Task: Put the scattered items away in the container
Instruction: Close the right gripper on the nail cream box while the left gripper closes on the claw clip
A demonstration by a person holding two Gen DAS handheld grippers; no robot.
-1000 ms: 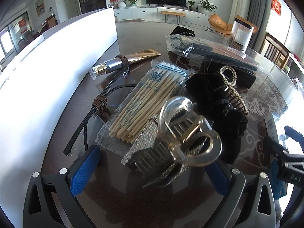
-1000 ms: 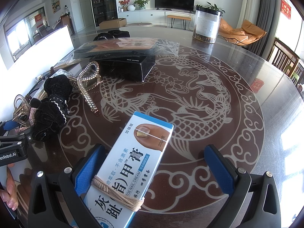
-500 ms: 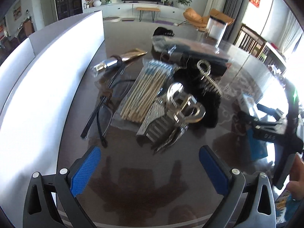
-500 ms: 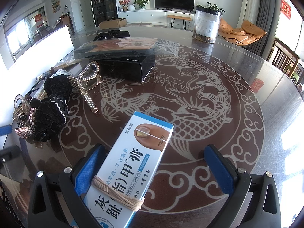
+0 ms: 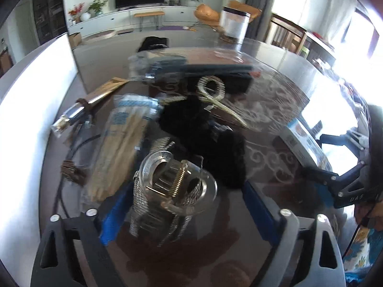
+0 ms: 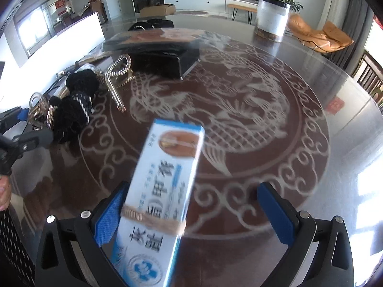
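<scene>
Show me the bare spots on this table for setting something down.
Bare: the dragon-patterned table between the black box, the jar and the nail cream box. Crowded: the left side, with hair clip, scrunchie and swab packet.

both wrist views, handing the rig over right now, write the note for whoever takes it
Left gripper: open, jaws either side of the clear claw clip, not closed on it.
Right gripper: open, nail cream box between the jaws, beside the left one.
The black scrunchie, swab pack and tube sit on the table, beside the white wall, probably the container.
Done: nothing visibly binned.
Left: everything.
</scene>
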